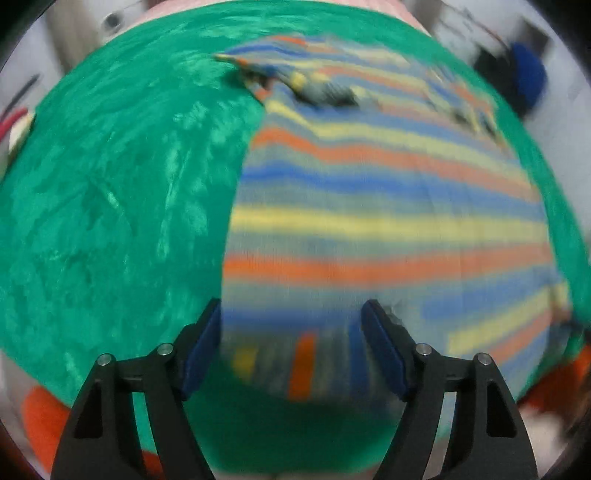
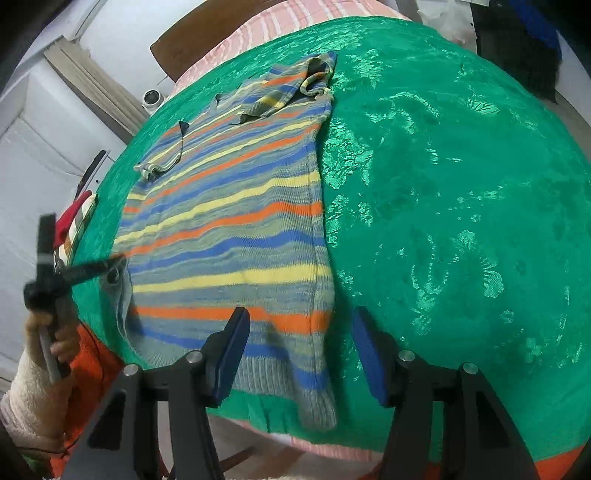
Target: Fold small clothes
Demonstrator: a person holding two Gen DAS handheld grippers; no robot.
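Observation:
A striped knit sweater (image 2: 229, 229) in blue, yellow, orange and grey lies flat on the green cloth (image 2: 443, 221), sleeves folded in over its far part. My right gripper (image 2: 301, 350) is open and empty above the sweater's near right hem corner. My left gripper (image 1: 291, 339) is open and empty over the sweater's (image 1: 369, 206) near left hem; that view is blurred by motion. The left gripper also shows in the right wrist view (image 2: 110, 267), at the sweater's near left edge, held in a hand.
The green cloth (image 1: 92, 203) covers a table with a pink striped cloth (image 2: 266, 22) under it. A brown chair back (image 2: 199, 33) stands behind. Striped and red items (image 2: 74, 221) lie at the left edge. Dark and blue things (image 2: 524, 44) sit far right.

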